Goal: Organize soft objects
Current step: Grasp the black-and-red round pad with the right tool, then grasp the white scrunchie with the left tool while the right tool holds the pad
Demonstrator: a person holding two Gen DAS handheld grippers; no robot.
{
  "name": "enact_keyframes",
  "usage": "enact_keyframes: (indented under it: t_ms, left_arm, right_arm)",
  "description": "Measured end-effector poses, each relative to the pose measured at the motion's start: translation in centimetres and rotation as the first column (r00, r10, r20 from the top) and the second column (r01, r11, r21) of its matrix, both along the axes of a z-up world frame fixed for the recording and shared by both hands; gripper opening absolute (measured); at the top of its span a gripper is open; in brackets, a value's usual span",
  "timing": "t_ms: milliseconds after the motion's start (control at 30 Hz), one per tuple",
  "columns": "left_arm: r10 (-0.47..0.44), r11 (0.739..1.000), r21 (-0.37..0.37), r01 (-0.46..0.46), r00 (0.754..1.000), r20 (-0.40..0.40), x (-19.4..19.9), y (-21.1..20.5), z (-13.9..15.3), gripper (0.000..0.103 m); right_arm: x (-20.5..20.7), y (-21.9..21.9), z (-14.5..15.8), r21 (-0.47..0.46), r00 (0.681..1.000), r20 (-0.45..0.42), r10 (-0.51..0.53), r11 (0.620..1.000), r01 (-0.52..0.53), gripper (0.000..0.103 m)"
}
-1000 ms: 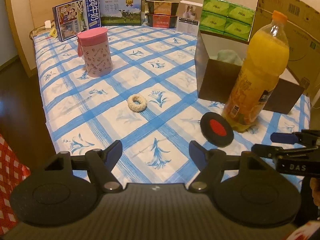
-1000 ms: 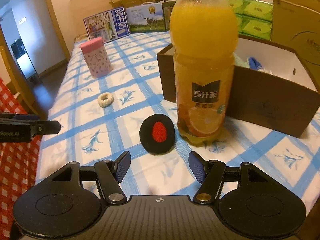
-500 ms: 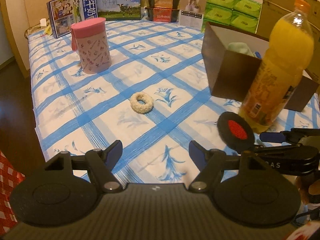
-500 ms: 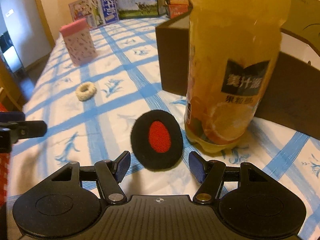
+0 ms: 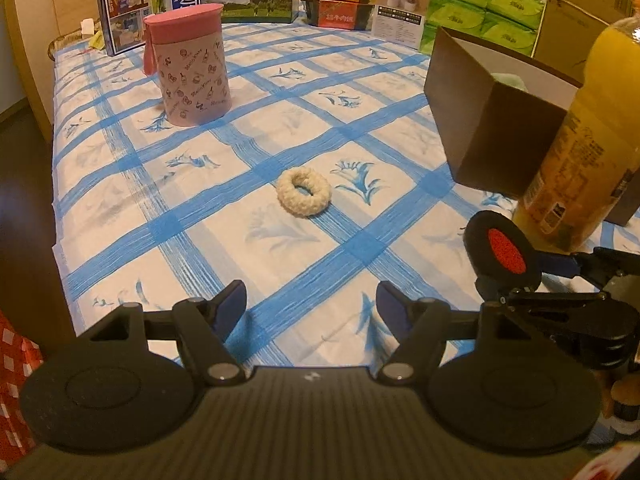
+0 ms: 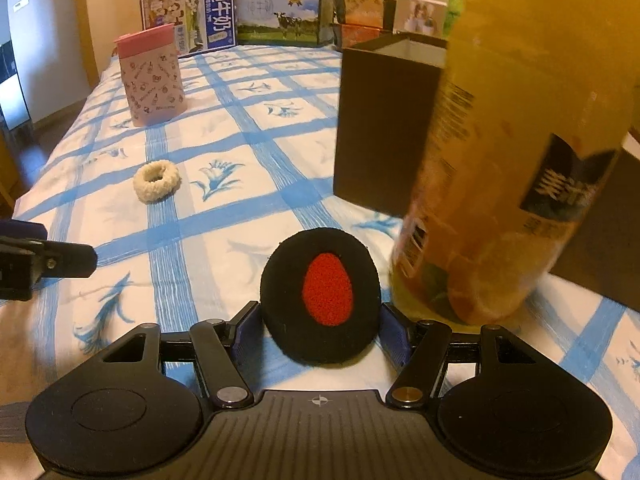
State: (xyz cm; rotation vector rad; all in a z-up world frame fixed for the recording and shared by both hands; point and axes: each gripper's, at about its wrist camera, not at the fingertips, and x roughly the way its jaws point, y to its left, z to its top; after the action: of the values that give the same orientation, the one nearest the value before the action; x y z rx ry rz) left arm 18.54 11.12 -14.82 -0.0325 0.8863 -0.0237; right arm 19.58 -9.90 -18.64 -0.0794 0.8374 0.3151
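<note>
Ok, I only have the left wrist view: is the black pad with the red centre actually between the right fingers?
Observer: Yes. In the right wrist view the black pad sits between the fingers of the right gripper, one blue tip at each edge. No squeeze shows.
Operator: Is the bottle touching the pad?
Observer: No. From that side a strip of tablecloth shows between the pad and the base of the orange juice bottle.

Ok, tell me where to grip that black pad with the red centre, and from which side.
Pinch the black pad across its rim, coming from the near side as the right gripper already straddles it: it lies flat, thin and round, with the juice bottle crowding its right.
</note>
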Motion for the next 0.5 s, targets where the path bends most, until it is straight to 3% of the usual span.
enact_keyframes:
  t_ms: [100, 300, 500]
  left_arm:
    - [-0.003, 1.000, 0.002, 0.003, 1.000, 0.007, 0.7, 0.2, -0.3, 0.069]
    - [-0.019, 1.000, 0.016, 0.019, 0.999, 0.041, 3.0, 0.5, -0.5, 0.067]
    - [-0.043, 0.999, 0.032, 0.041, 0.998, 0.052, 6.1, 0.9, -1.4, 0.058]
  right_arm:
    - [0.2, 0.9, -0.1, -0.017, 1.000, 0.022, 0.007, 1.000, -0.007, 0.059]
    - [0.8, 2.4, 0.1, 0.006, 0.998, 0.056, 0.017, 1.000, -0.017, 0.059]
    - [2.4, 3.9, 0.0, 0.054, 0.999, 0.044, 0.013, 0.998, -0.015, 0.059]
